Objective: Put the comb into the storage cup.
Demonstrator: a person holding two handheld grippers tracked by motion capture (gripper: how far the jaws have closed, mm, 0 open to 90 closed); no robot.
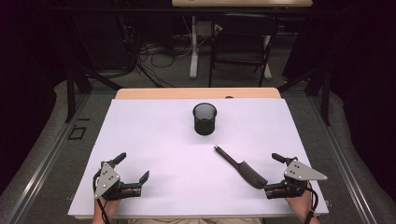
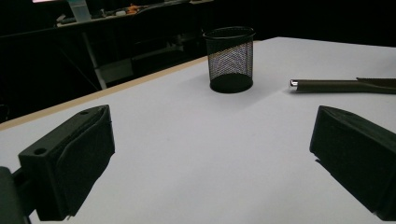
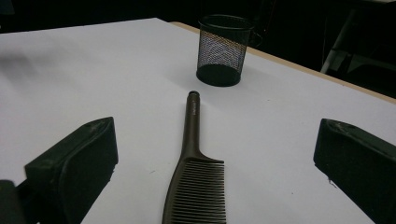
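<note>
A black mesh cup (image 1: 205, 118) stands upright at the far middle of the white table top (image 1: 154, 140); it also shows as the mesh cup (image 2: 230, 59) and the mesh cup (image 3: 222, 49). A dark comb (image 1: 241, 166) lies flat right of centre, thin handle towards the cup. My right gripper (image 1: 275, 174) rests at the near right, open, the comb (image 3: 195, 177) lying between its jaws without touching them. My left gripper (image 1: 133, 167) rests at the near left, open and holding nothing; the comb's handle (image 2: 336, 85) lies off to its right.
The table's wooden far edge (image 1: 196, 93) shows beyond the white sheet. Behind it stand a dark chair (image 1: 240, 42), a white desk leg (image 1: 193, 46) and floor cables (image 1: 154, 53). Grey floor (image 1: 42, 154) surrounds the table.
</note>
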